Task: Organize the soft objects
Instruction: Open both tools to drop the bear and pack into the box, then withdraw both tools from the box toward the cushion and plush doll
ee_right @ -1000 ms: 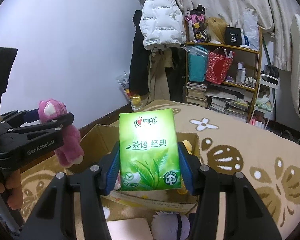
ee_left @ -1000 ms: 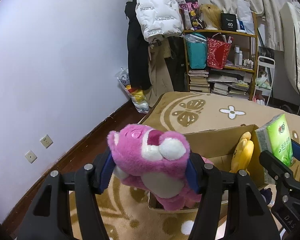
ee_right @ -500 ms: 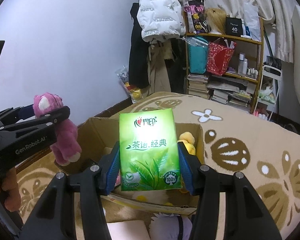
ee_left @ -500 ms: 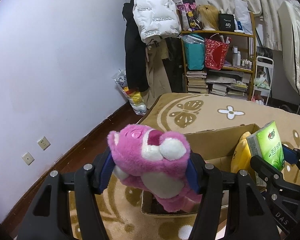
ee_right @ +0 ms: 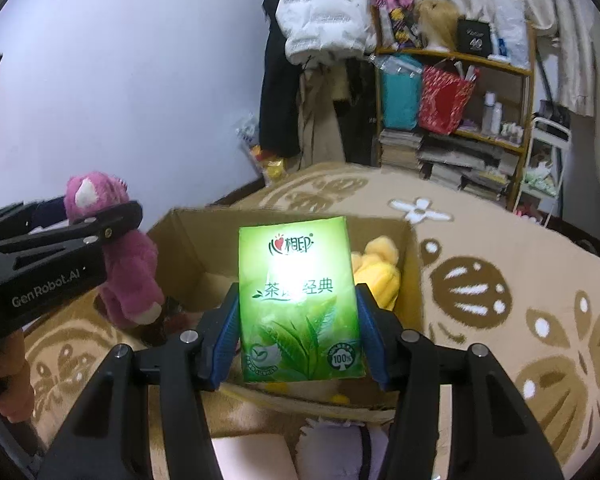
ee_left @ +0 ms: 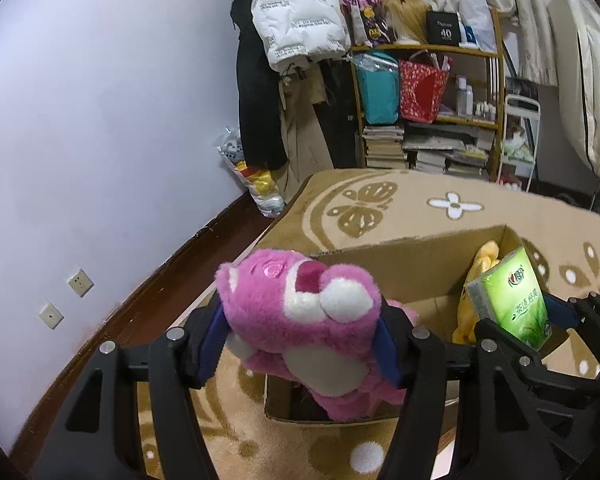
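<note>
Through my left wrist camera, my left tongs (ee_left: 302, 338) are clenched on a pink teddy bear (ee_left: 304, 320), the blue pads pressed into its sides, its head tipped toward the camera and its legs dangling over the near left corner of the cardboard box (ee_left: 400, 268). The box sits open on the tan patterned rug (ee_left: 380, 200). At 3 o'clock my right tongs (ee_left: 528, 328) come in from the edge, gripping a green tissue pack (ee_left: 512, 300) above the box's right side, with a yellow plush toy (ee_left: 474, 300) just behind it inside the box. At 12 o'clock a white puffer jacket (ee_left: 300, 16) hangs beside a wooden shelf (ee_left: 432, 92) crowded with bags and books, and two wall sockets (ee_left: 66, 296) sit at 9 o'clock. Through my right wrist camera, my right tongs (ee_right: 298, 324) hold the green tissue pack (ee_right: 298, 304) upright between the blue pads, dead centre, over the near wall of the box (ee_right: 188, 240). The yellow plush toy (ee_right: 378, 268) lies in the box at about 2 o'clock from the pack. At 9 o'clock my left tongs (ee_right: 80, 236) reach in with the pink teddy bear (ee_right: 120, 268) hanging at the box's left edge; whether its feet touch the rug I cannot tell. At 6 o'clock, below the box, a pale purple plush (ee_right: 332, 448) and a pinkish pad (ee_right: 252, 456) lie on the rug (ee_right: 500, 280).
</note>
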The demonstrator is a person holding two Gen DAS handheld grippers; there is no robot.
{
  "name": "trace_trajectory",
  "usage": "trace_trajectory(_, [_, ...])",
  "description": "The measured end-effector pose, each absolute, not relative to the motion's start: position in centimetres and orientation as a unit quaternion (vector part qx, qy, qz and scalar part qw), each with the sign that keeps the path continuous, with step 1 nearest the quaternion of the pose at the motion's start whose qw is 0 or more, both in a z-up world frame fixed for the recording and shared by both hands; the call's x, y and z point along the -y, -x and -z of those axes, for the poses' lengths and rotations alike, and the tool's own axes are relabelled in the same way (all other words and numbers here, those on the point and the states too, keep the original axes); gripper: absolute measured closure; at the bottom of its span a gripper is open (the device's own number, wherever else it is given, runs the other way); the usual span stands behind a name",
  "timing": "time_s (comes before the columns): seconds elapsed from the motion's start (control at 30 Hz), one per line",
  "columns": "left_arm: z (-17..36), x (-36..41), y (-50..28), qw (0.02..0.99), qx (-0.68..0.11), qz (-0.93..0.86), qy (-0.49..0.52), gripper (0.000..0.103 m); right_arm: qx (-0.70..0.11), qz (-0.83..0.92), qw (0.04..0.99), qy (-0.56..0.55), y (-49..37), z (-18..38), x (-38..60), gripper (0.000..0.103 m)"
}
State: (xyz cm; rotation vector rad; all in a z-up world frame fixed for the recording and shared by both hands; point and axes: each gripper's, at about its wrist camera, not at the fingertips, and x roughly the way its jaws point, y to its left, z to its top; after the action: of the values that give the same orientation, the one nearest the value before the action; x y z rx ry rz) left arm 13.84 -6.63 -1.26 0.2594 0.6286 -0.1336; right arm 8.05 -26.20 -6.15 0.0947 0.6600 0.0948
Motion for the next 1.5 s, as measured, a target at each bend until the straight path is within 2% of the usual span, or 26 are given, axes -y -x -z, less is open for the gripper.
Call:
trace_trajectory(0.07, [1.5, 6.9, -14.0, 0.937, -0.315, 0.06, -0.138, 0.04, -0.33, -0.044, 0.942, -0.041, -8.2, 6.5, 26.0, 0.046])
trace_trajectory(0.2, [1.5, 6.9, -13.9, 0.94, -0.308, 0.05, -0.137, 0.026, -0.338, -0.046, 0.939, -0.038, -8.3, 6.7, 25.9, 0.044])
trace_trajectory(0.37, [1.4, 6.4, -13.9, 0.941, -0.311, 0.048, -0.126, 0.016, -0.336, -0.027, 0.94, -0.042, -8.3, 6.8, 26.4, 0.027])
trace_trajectory(0.43, [1.3, 6.1, -13.9, 0.942, -0.309, 0.05, -0.119, 0.007, -0.335, -0.022, 0.94, -0.051, -8.2, 6.6, 26.8, 0.018])
trace_trajectory(0.5, [1.1, 5.8, -13.7, 0.945, -0.305, 0.058, -0.106, 0.003, -0.333, -0.017, 0.941, -0.061, -8.1, 6.4, 27.3, 0.011])
trace_trajectory(0.7, [0.6, 5.7, -13.3, 0.946, -0.299, 0.057, -0.109, 0.0, -0.324, -0.012, 0.943, -0.071, -7.8, 5.6, 28.0, 0.0])
trace_trajectory(1.5, [0.7, 6.1, -10.5, 0.941, -0.31, 0.057, -0.124, 0.0, -0.325, 0.027, 0.936, -0.137, -5.3, 4.8, 32.1, 0.0])
